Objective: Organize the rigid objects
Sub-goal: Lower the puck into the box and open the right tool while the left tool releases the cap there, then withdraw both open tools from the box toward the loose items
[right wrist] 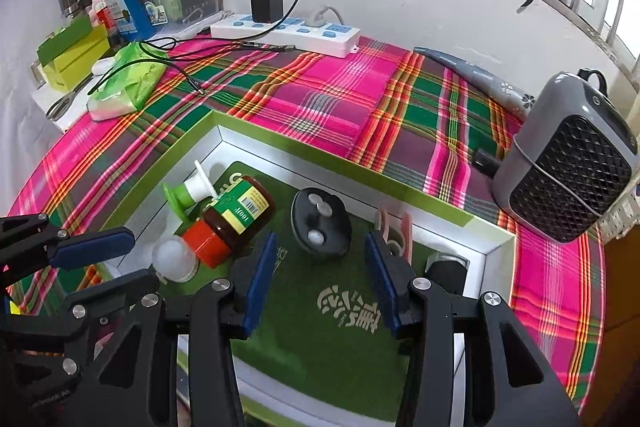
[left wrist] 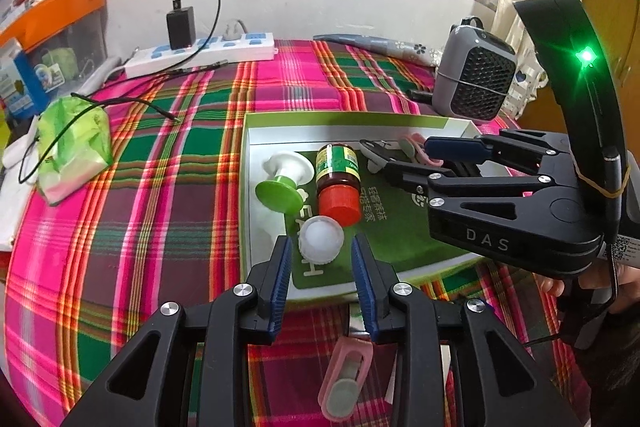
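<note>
a: where are your two hand-held grippers?

b: your left hand-held gripper (left wrist: 322,279) hovers over the near edge of the box (left wrist: 256,131), its blue pads spread with nothing pinched between them. the white cap (left wrist: 321,239) lies just beyond the fingertips, inside the box. your right hand-held gripper (right wrist: 322,281) hangs over the box's green floor, jaws likewise spread and empty.

a: what sits in the box?

b: a jar (right wrist: 236,217) with a red lid lies on its side, touching the white cap at the lid end. a green-and-white spool (left wrist: 282,179) rests beside the jar, towards the box's left wall. a black round piece (right wrist: 320,227) with two pale discs sits just ahead of your right fingers. pink clips (right wrist: 394,231) stand against your right pad, near the box's far corner, and a dark cylinder (right wrist: 446,269) is tucked into that corner.

a: anything outside it?

b: one pink clip (left wrist: 346,379) lies on the plaid cloth (left wrist: 160,187) under your left hand-held gripper, apart from the box. a grey heater (right wrist: 568,167), a power strip (right wrist: 288,31) and a green packet (left wrist: 74,147) stand on the surface farther off.
</note>
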`<state>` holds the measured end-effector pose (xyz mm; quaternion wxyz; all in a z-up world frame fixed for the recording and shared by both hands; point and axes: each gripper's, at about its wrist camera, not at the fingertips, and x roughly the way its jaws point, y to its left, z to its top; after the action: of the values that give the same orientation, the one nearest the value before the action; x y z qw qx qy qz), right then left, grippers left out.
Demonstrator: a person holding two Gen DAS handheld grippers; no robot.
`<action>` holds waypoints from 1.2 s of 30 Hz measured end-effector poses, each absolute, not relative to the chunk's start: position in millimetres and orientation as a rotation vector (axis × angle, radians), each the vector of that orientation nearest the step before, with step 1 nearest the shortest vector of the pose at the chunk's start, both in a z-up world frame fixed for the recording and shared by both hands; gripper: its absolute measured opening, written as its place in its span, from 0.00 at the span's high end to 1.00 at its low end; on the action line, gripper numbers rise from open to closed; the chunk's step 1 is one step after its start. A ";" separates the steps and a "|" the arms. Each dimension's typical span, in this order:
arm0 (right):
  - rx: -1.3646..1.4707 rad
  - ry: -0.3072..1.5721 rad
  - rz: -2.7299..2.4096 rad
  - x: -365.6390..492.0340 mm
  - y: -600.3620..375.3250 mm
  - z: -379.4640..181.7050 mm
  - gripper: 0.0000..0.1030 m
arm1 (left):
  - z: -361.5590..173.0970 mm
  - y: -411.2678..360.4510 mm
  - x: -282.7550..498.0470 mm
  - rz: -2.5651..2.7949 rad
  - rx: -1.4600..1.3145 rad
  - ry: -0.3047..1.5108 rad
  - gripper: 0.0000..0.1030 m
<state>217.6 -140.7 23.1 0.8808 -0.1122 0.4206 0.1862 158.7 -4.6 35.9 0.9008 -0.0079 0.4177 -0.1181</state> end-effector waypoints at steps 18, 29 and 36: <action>-0.159 0.827 0.366 163.0 -155.3 40.3 0.54 | 43.8 15.2 123.3 -0.237 -0.057 0.830 0.71; -0.062 0.822 0.344 115.2 -169.1 31.8 0.54 | 35.5 28.1 100.8 -0.239 -0.097 0.835 0.71; -0.048 0.835 0.319 95.9 -169.6 18.1 0.54 | 27.4 31.5 87.7 -0.264 -0.114 0.840 0.70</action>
<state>95.9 -169.6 18.1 0.9016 -0.0233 0.4035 0.1541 87.7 31.5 27.4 0.9030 -0.0554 0.4064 -0.1276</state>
